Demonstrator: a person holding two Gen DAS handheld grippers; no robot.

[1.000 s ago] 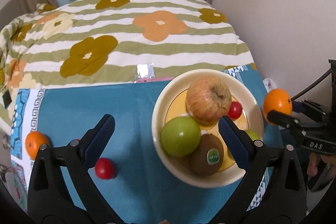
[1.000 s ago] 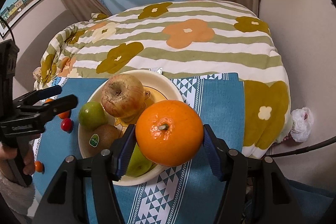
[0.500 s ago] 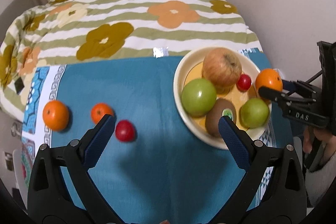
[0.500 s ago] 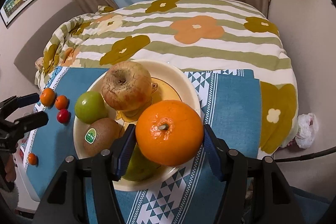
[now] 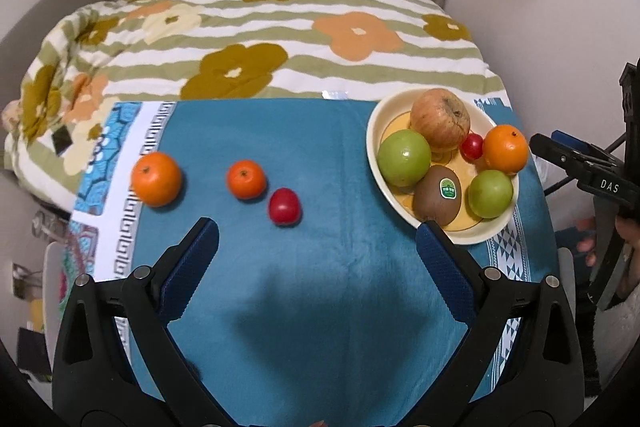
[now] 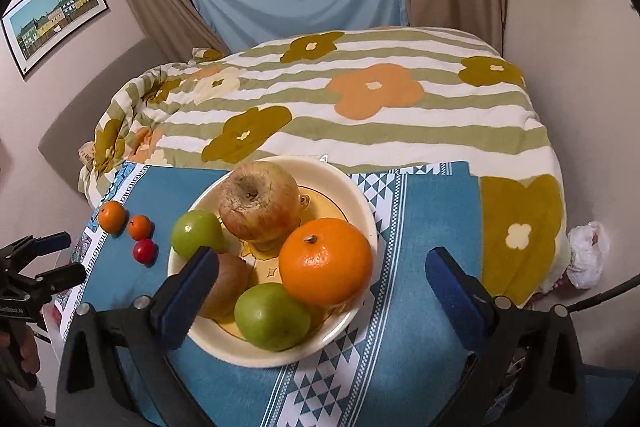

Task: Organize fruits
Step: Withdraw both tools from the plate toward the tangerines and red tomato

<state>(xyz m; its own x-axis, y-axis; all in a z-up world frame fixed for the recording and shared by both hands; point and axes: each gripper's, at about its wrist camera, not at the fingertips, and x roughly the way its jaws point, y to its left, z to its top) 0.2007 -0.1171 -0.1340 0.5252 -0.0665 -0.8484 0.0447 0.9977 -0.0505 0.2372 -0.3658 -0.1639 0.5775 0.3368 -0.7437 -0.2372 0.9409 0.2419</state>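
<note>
A cream bowl [image 5: 376,125] [image 6: 362,205] on the blue cloth holds a large red-yellow apple [image 5: 440,119] [image 6: 260,201], two green apples [image 5: 404,157] [image 5: 490,193], a kiwi [image 5: 437,195], a small red fruit [image 5: 471,146] and an orange [image 5: 505,149] [image 6: 325,263]. My right gripper [image 6: 322,289] is open, with the orange lying in the bowl between and ahead of its fingers. My left gripper [image 5: 318,253] is open and empty over the cloth. Two oranges [image 5: 156,179] [image 5: 245,179] and a red fruit [image 5: 284,206] lie on the cloth left of the bowl.
A flowered striped blanket [image 5: 280,39] covers the bed behind the blue cloth [image 5: 312,299]. A wall stands close on the right [image 5: 540,7]. A white plastic bag [image 6: 586,253] lies off the bed's right edge.
My right gripper has opened and the orange now rests in the bowl. My left gripper has pulled back and to the left, bringing the loose fruits on the cloth into view.
</note>
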